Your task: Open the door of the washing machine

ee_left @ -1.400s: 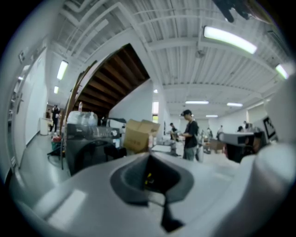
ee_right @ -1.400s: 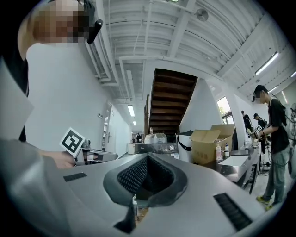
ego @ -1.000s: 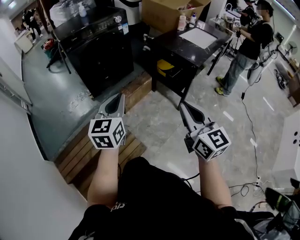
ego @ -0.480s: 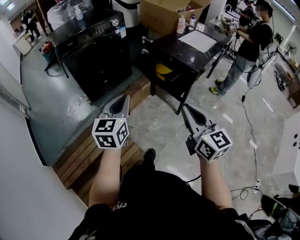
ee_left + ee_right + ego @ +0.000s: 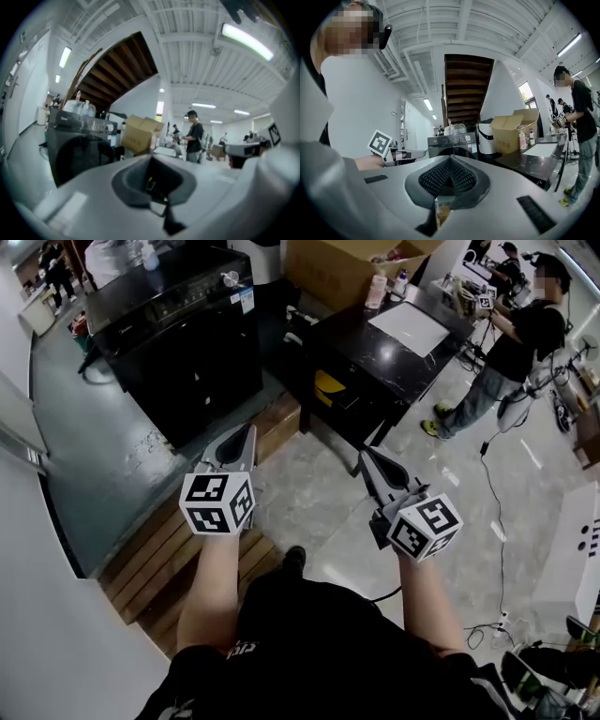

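The black washing machine (image 5: pixel 183 334) stands on a raised grey floor at the upper left of the head view, its dark round door (image 5: pixel 202 381) facing me and closed. It also shows in the left gripper view (image 5: pixel 75 150) and, further off, in the right gripper view (image 5: pixel 452 143). Both grippers are held out in front of me, well short of the machine. My left gripper (image 5: pixel 246 433) points at it, jaws shut and empty (image 5: pixel 152 158). My right gripper (image 5: pixel 366 457) hangs beside it over the tiled floor, also shut on nothing (image 5: pixel 450 159).
A wooden step (image 5: pixel 178 549) runs along the edge of the raised floor under my left gripper. A black table (image 5: pixel 394 352) and a cardboard box (image 5: pixel 342 268) stand right of the machine. A person (image 5: pixel 520 343) stands at the far right. Cables (image 5: pixel 492 549) trail over the tiles.
I have walked toward the washing machine, and both grippers have come forward with me. The machine and table sit nearer and lower in view. Both jaws stay shut.
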A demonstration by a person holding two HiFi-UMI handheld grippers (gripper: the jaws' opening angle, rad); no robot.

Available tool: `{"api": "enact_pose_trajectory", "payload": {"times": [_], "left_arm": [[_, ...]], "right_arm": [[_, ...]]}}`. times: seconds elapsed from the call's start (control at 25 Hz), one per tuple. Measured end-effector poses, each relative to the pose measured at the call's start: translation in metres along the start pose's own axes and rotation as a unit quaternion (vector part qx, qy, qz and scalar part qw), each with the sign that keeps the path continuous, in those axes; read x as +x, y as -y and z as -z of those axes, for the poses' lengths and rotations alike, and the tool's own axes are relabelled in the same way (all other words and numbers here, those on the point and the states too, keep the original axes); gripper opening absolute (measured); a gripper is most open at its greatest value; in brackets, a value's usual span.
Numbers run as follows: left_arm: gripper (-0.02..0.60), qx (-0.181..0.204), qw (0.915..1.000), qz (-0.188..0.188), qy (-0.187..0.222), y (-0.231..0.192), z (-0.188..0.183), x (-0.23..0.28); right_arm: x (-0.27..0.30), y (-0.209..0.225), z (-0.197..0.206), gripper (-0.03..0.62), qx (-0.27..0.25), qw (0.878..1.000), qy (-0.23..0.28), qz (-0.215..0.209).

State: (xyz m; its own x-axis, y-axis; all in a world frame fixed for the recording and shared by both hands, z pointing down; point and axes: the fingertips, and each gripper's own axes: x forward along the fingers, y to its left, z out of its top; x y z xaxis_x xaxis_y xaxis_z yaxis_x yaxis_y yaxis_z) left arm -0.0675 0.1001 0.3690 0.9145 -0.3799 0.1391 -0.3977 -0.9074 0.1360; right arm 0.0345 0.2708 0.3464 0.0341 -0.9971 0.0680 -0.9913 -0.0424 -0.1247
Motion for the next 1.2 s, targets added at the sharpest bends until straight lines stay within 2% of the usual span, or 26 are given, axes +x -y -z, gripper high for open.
{"api": "enact_pose_trajectory", "payload": {"times": [0.24, 0.52, 0.96, 1.2], "left_arm": [[0.008, -0.008, 0.9998, 0.013, -0.009, -0.031, -0.006, 0.047], [0.008, -0.003, 0.9992, 0.034, -0.021, -0.046, -0.006, 0.076], [0.008, -0.026, 0.999, -0.012, -0.035, -0.096, 0.002, 0.116], [0.008, -0.026, 0.9978, -0.044, -0.042, -0.119, -0.004, 0.16]], "right_arm": [[0.056, 0.023, -0.007, -0.006, -0.001, 1.0, -0.017, 0.002], [0.101, 0.034, -0.01, -0.006, 0.008, 1.0, -0.021, -0.003], [0.181, 0.053, -0.011, -0.006, -0.002, 0.997, -0.038, -0.07], [0.229, 0.092, -0.011, -0.006, 0.011, 0.994, -0.041, -0.106]]}}
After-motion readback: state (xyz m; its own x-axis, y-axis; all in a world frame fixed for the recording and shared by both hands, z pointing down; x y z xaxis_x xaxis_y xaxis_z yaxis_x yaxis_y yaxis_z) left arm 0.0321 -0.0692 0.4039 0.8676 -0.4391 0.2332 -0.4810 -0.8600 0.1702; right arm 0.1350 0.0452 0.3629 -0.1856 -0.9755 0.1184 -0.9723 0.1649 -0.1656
